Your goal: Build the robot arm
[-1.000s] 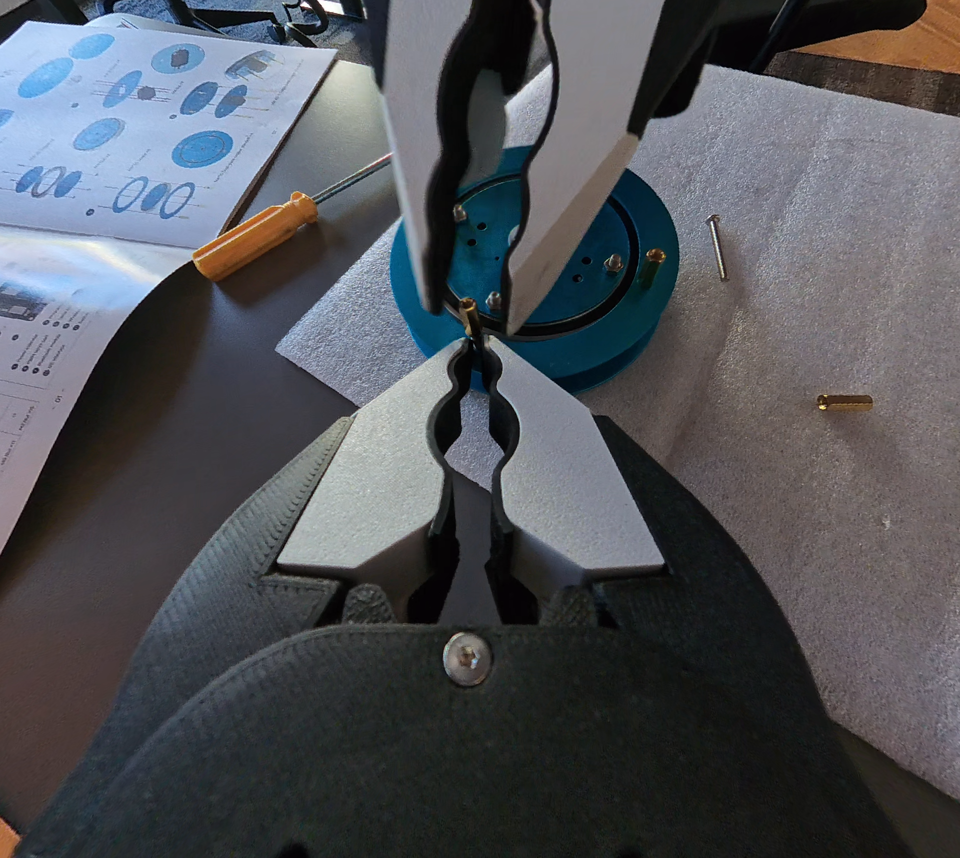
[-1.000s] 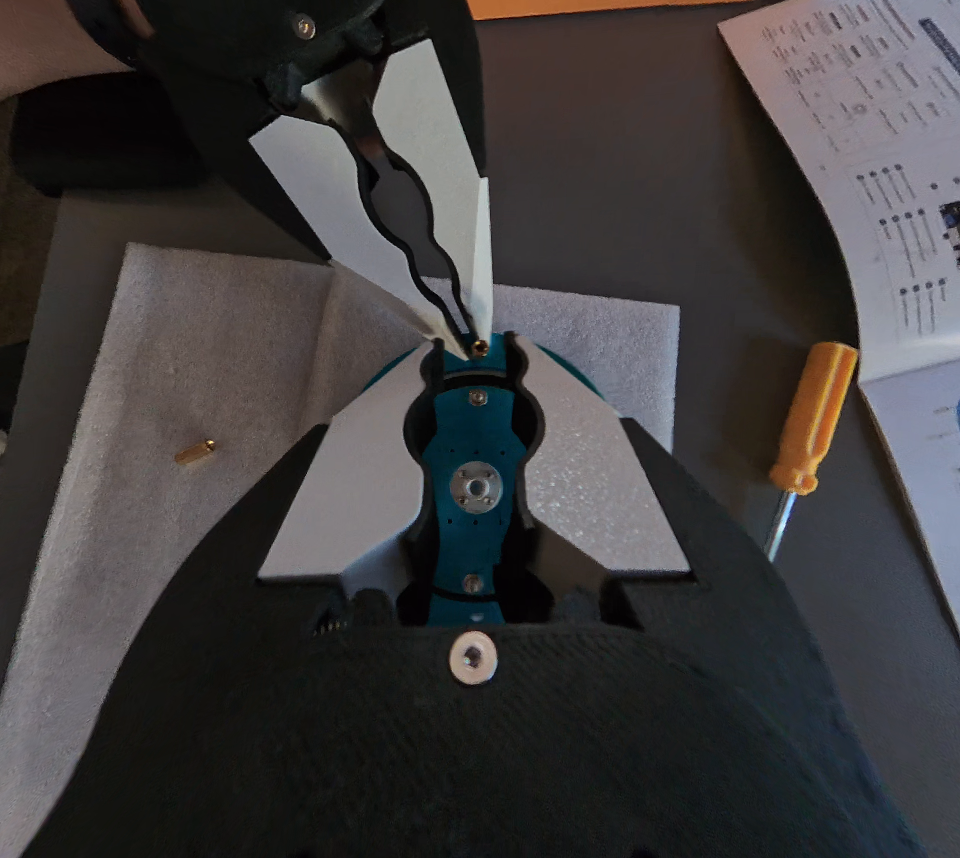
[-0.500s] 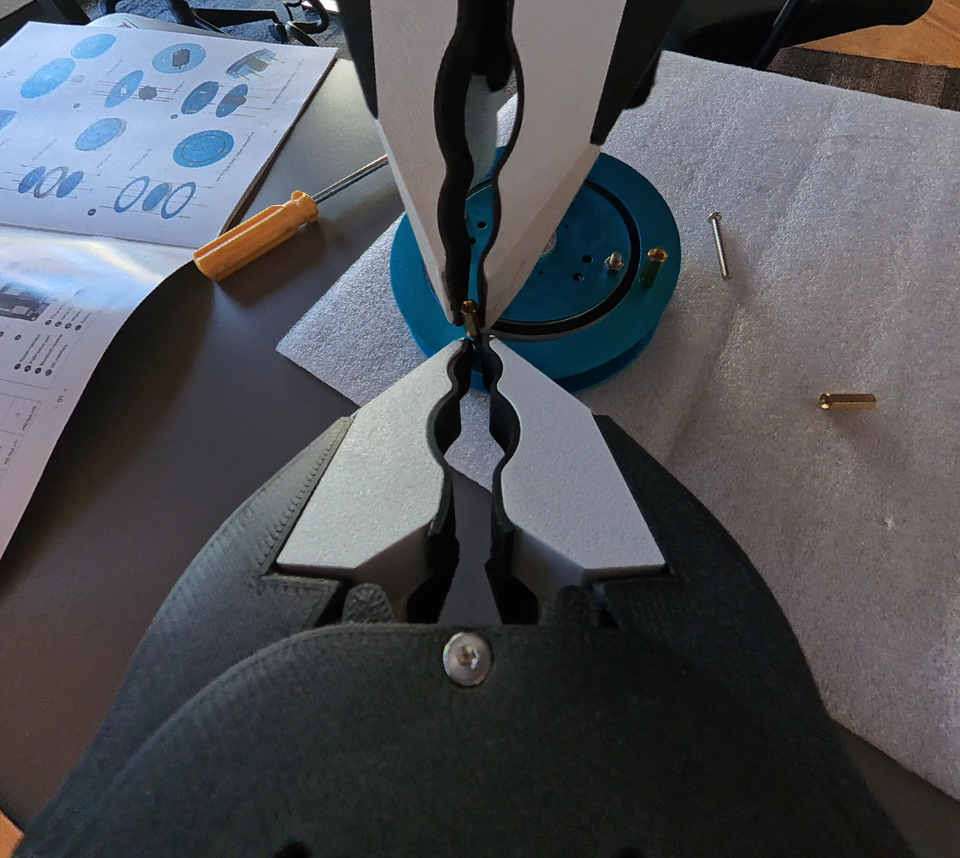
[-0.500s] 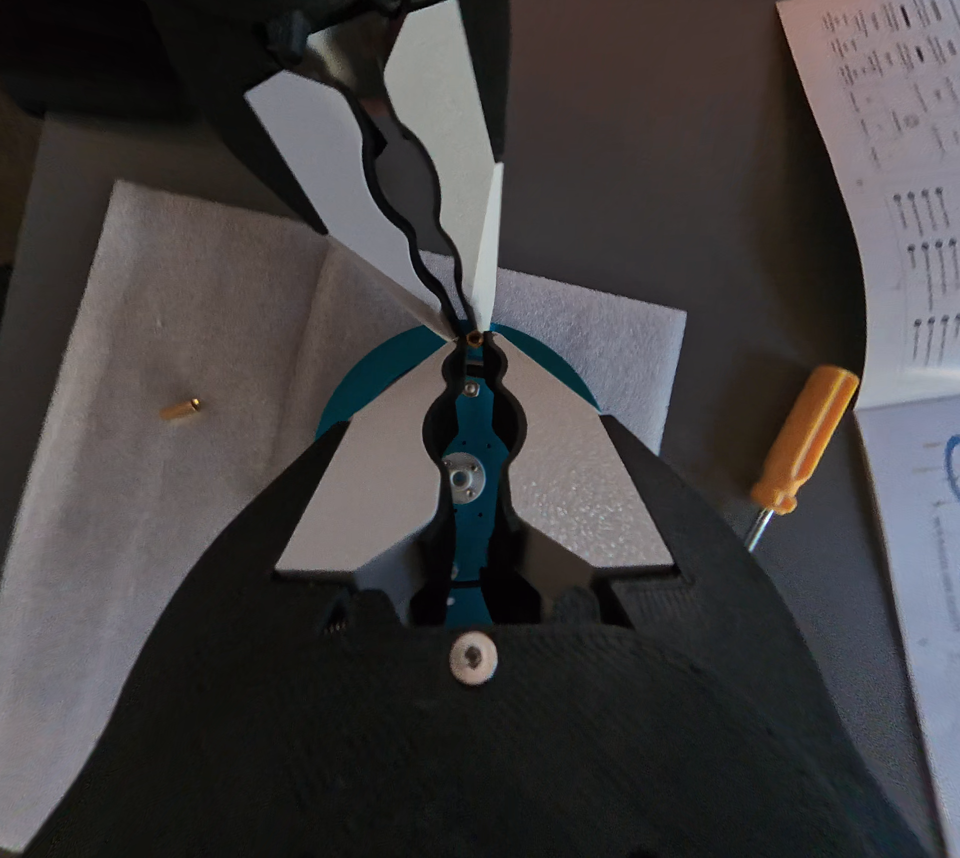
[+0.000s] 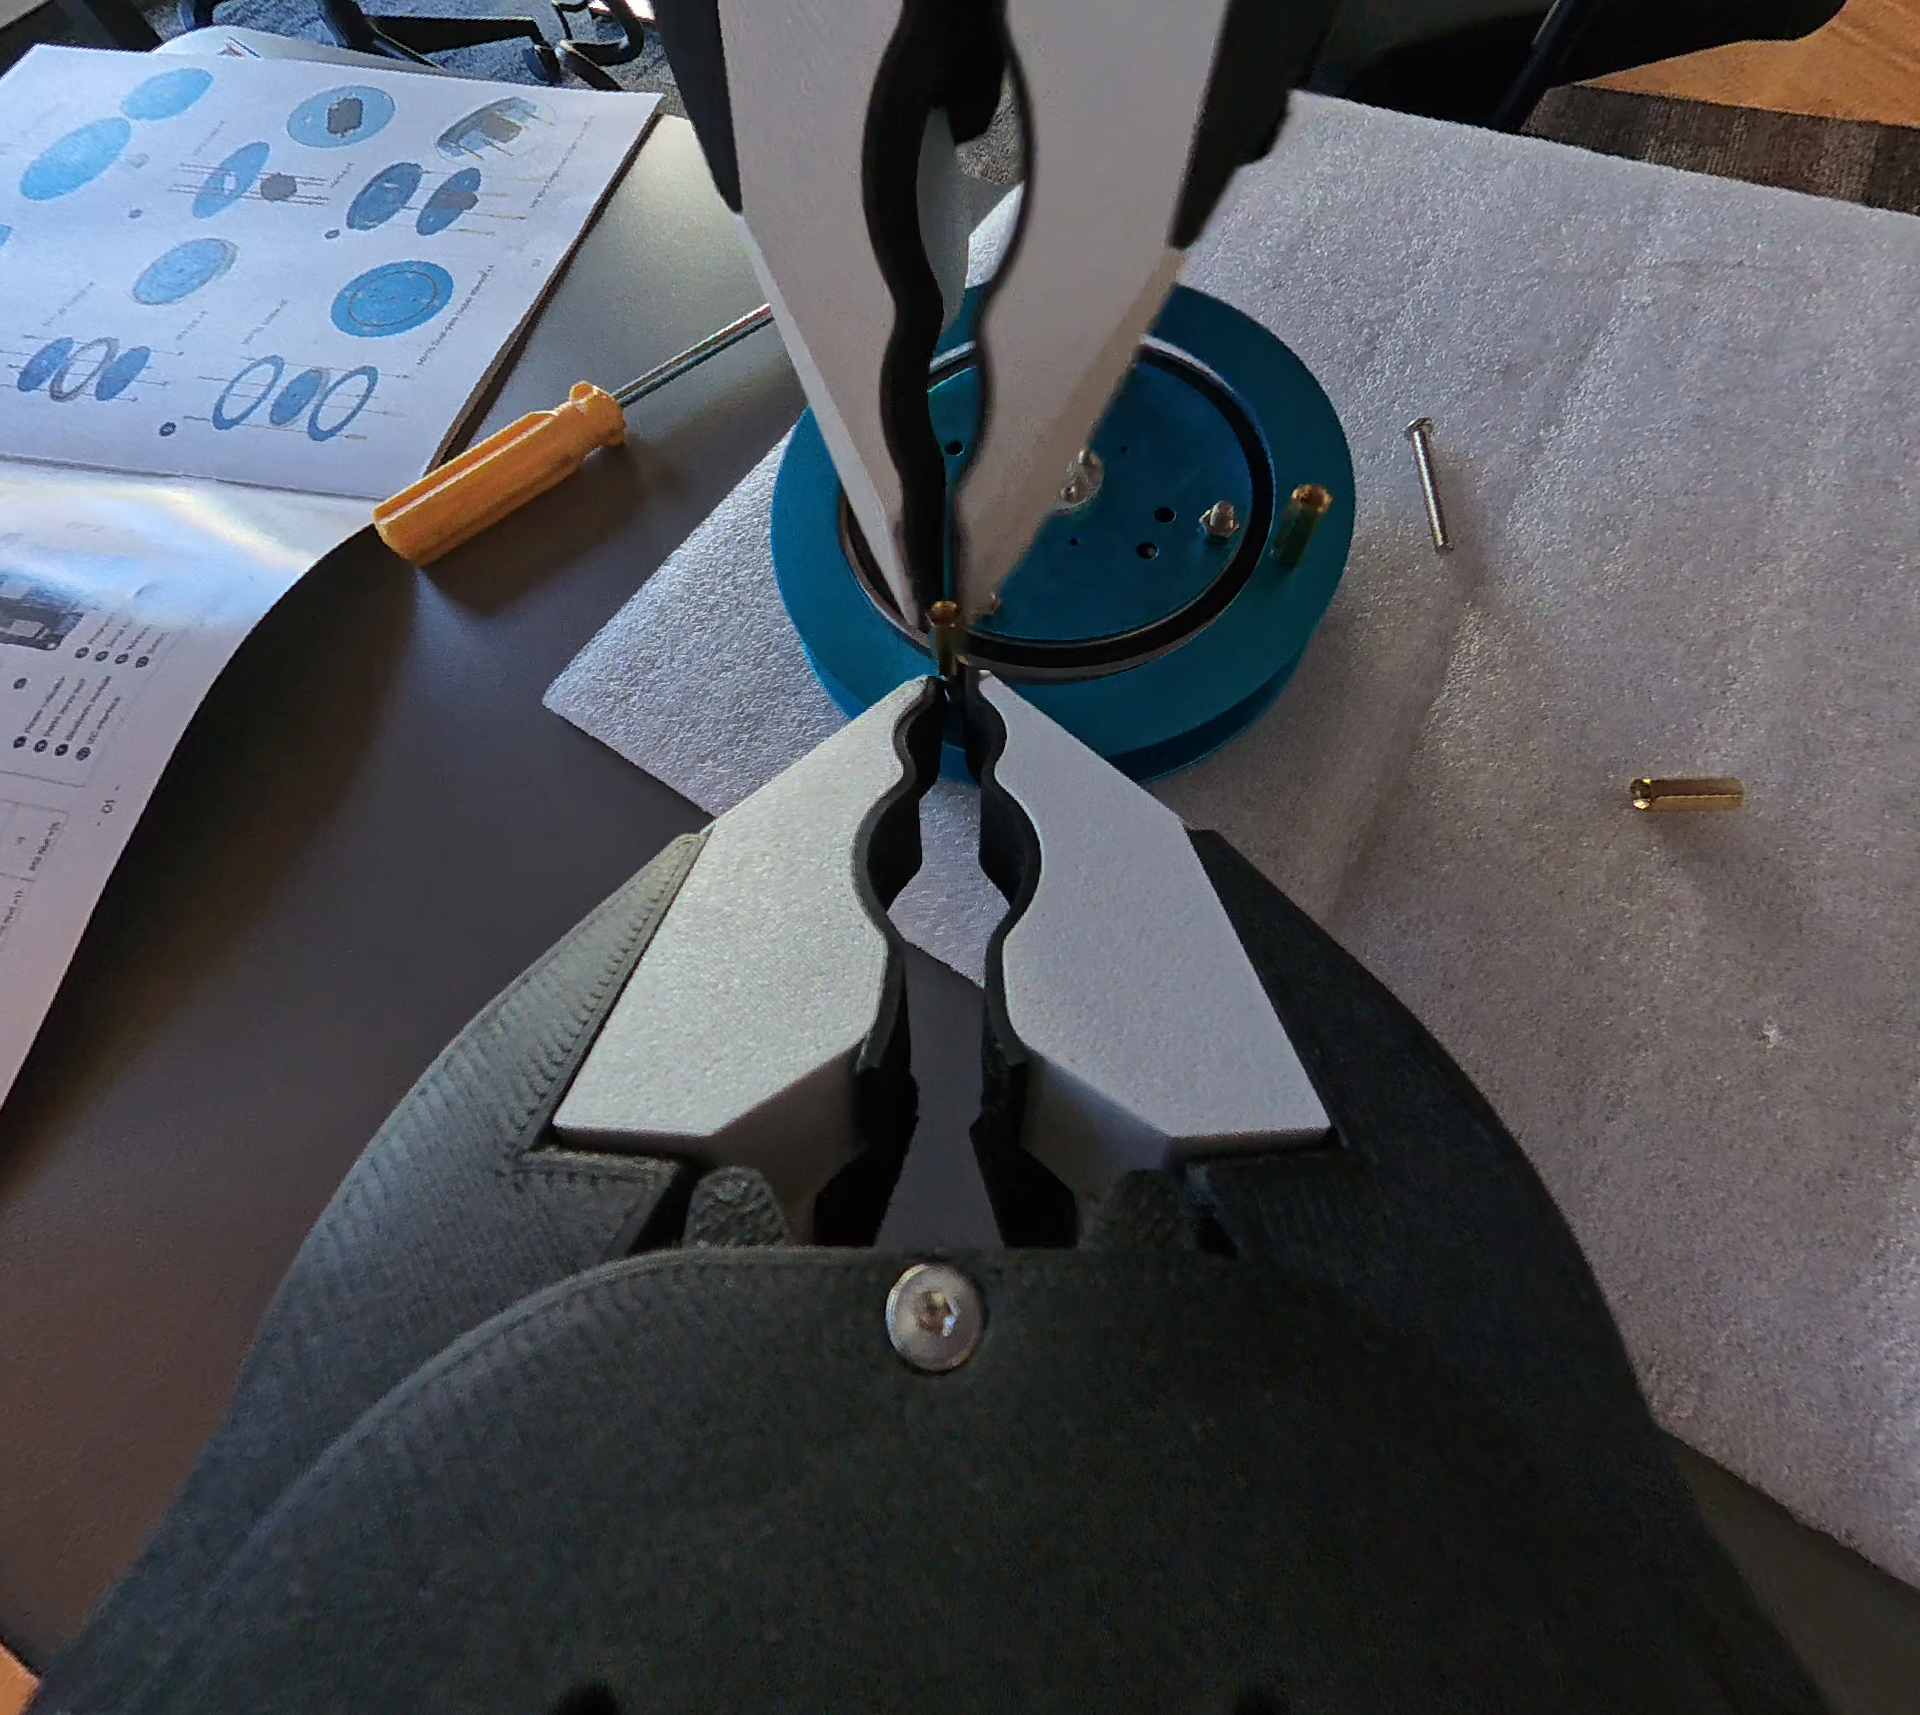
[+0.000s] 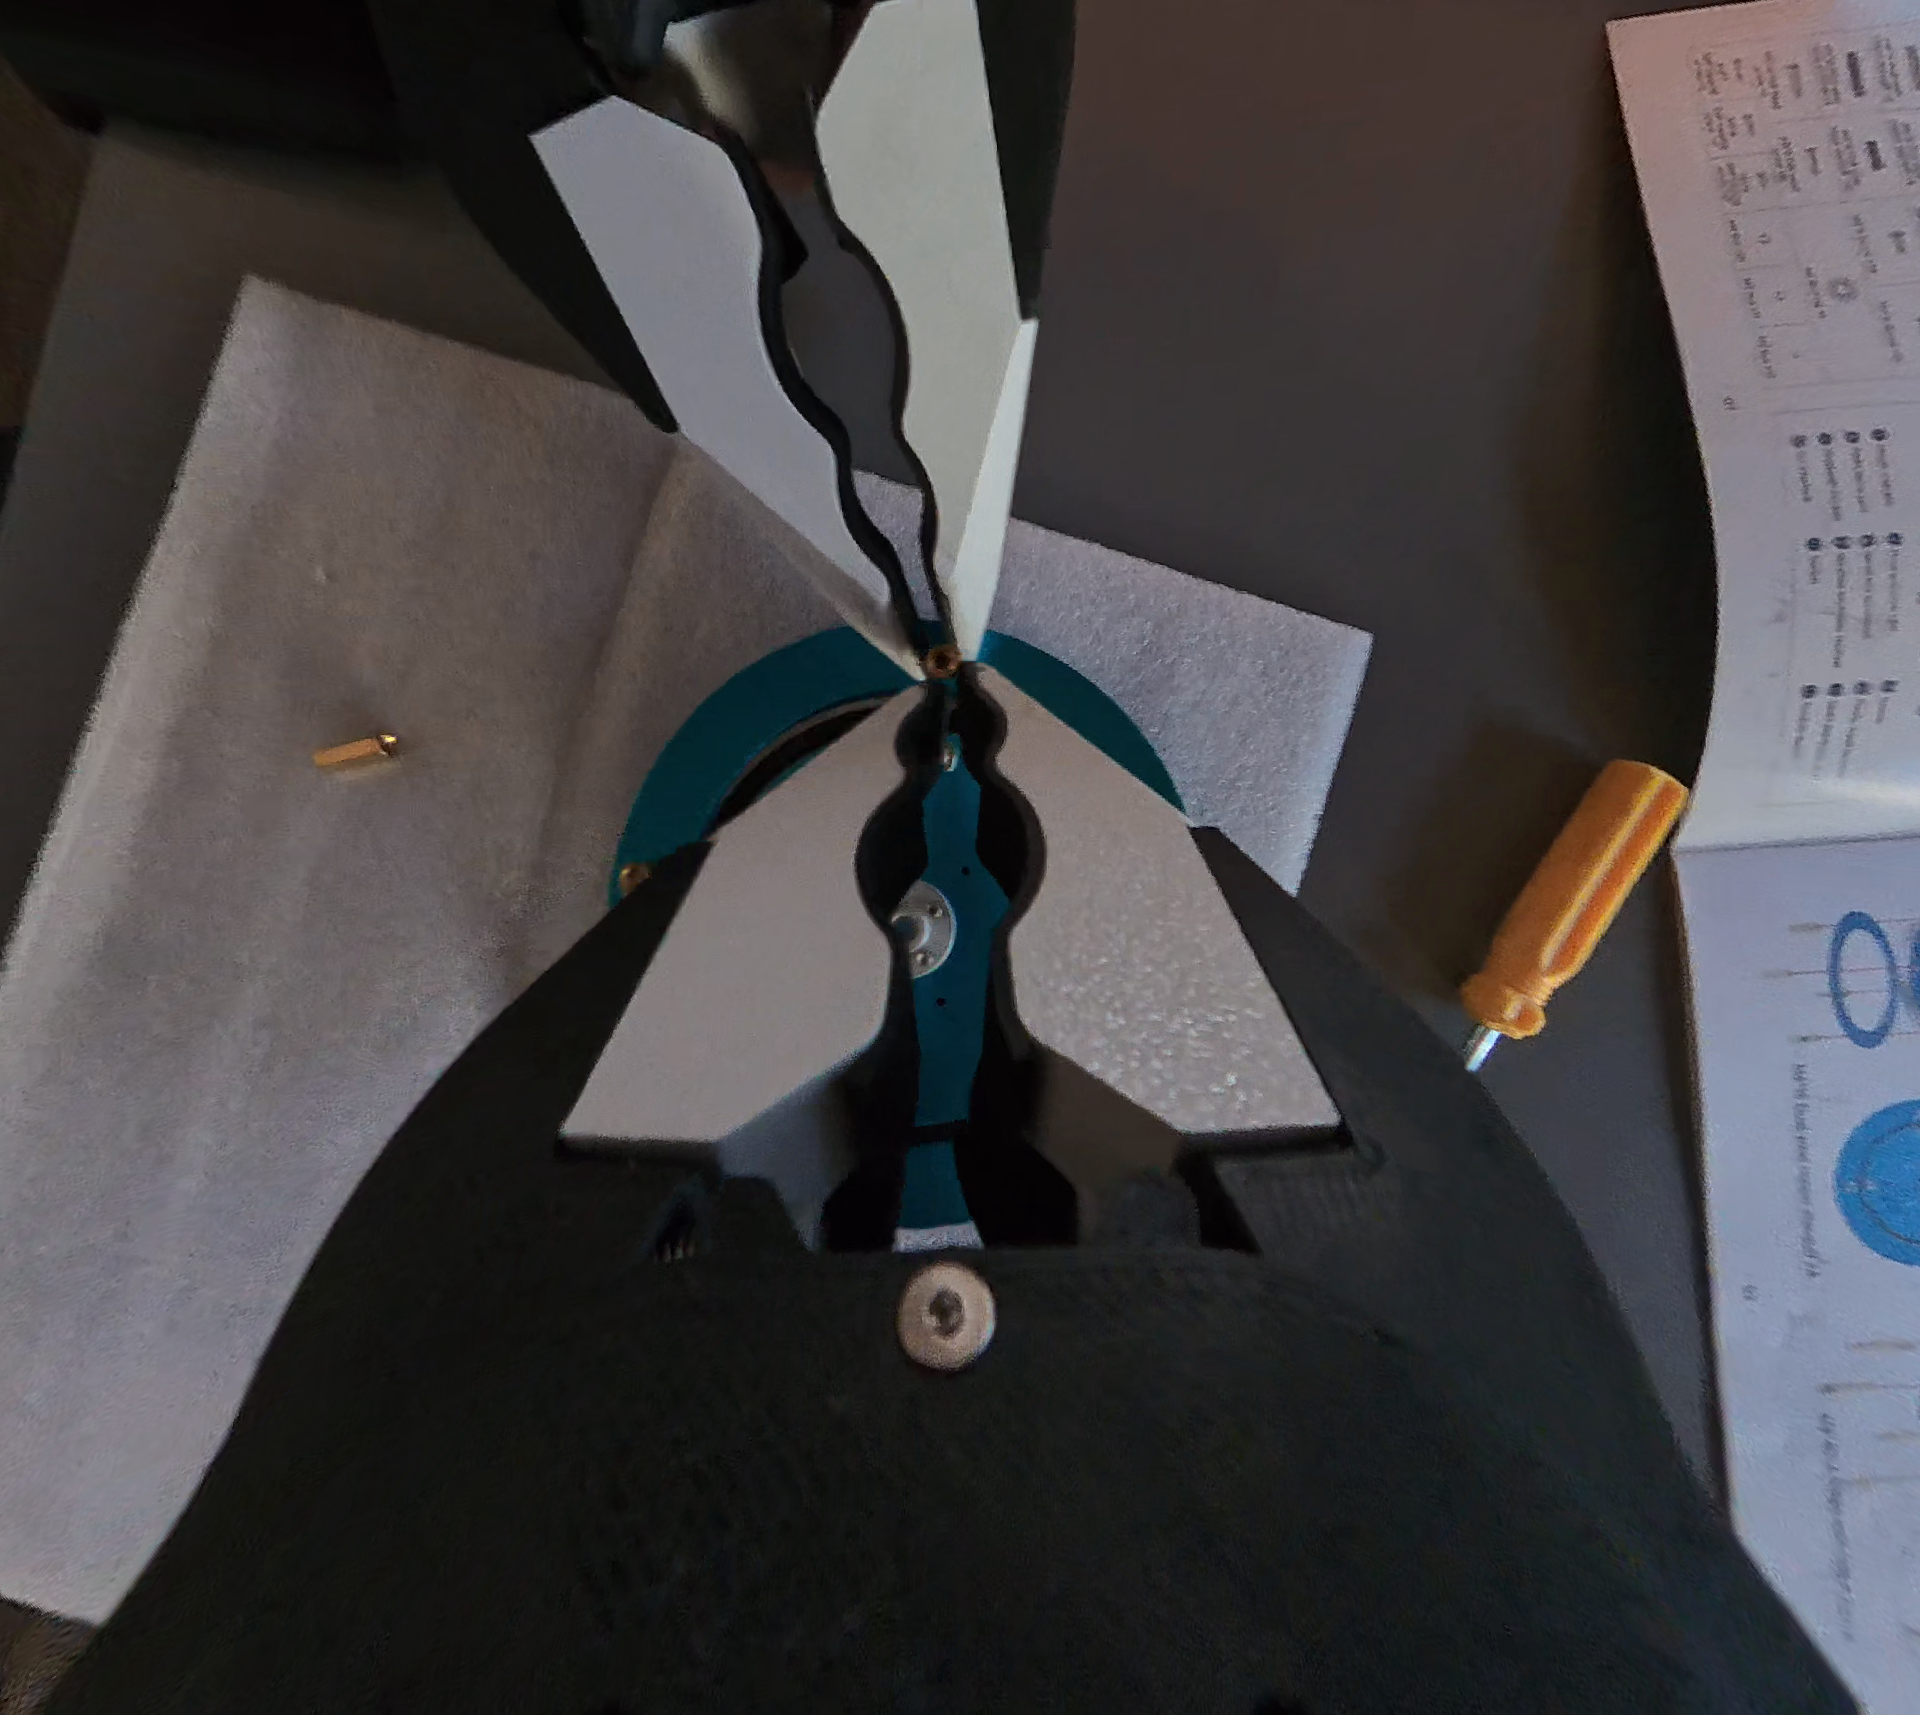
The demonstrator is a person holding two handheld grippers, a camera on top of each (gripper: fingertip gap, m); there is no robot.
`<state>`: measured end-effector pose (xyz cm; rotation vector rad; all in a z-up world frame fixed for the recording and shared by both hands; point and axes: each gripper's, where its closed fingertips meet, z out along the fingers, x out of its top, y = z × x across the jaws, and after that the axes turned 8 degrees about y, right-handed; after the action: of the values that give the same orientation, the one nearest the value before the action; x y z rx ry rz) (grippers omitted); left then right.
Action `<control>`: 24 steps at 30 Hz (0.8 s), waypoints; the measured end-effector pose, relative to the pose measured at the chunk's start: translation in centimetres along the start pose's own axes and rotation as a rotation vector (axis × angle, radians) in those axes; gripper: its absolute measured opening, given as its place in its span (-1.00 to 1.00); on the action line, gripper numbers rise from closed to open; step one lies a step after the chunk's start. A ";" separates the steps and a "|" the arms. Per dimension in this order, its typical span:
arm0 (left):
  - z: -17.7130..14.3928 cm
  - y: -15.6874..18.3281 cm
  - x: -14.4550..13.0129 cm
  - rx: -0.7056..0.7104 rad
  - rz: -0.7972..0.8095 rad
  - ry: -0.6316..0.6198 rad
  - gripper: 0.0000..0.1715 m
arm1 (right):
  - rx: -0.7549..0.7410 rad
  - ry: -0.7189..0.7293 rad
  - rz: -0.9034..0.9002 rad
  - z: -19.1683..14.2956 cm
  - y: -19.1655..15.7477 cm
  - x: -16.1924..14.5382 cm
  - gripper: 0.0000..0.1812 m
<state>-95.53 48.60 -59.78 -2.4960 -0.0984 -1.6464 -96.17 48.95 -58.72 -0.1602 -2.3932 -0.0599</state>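
A blue wheel [image 5: 1081, 585] lies flat on a white foam sheet [image 5: 1558, 626]. A small brass standoff [image 5: 943, 637] stands upright at the wheel's near rim. My left gripper [image 5: 951, 686] is shut on its lower part from the side. My right gripper [image 5: 940, 600] comes down from above and is shut on its top end. In the right wrist view, the standoff [image 6: 942, 657] shows end-on between my right gripper [image 6: 951, 701] and the left gripper [image 6: 938, 642], over the wheel [image 6: 1081, 730]. A second standoff [image 5: 1304, 522] stands on the rim.
A loose brass standoff [image 5: 1685, 795] and a long screw [image 5: 1427, 481] lie on the foam. An orange-handled screwdriver [image 5: 499, 486] and an open instruction booklet [image 5: 260, 263] lie on the dark table to the left. Office chairs stand beyond the table. The long screw [image 5: 1427, 481] is about equally far from each gripper, around 12 centimeters.
My right gripper, open around the standoff a second ago, has shut on its top end and swung more upright. My left gripper has stayed shut on the standoff.
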 end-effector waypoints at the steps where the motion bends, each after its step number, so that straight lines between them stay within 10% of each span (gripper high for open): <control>1: 0.0 0.0 0.0 0.002 0.003 -0.001 -0.98 | -0.015 -0.007 -0.012 0.0 0.2 0.0 -1.00; 9: 0.0 0.0 -0.1 0.004 0.004 -0.006 -0.98 | -0.128 -0.008 0.255 0.9 -0.2 -1.0 -1.00; 16: 0.0 0.0 -0.1 0.009 0.011 -0.007 -0.98 | -0.030 0.243 0.114 -2.2 0.5 1.8 -0.72; 24: 0.1 0.0 -0.1 0.007 0.011 -0.008 -0.98 | 0.101 0.083 -0.211 -1.1 0.1 1.1 -0.77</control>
<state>-95.53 48.61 -59.91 -2.4938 -0.0919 -1.6287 -96.20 49.05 -57.20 0.1399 -2.3160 -0.0434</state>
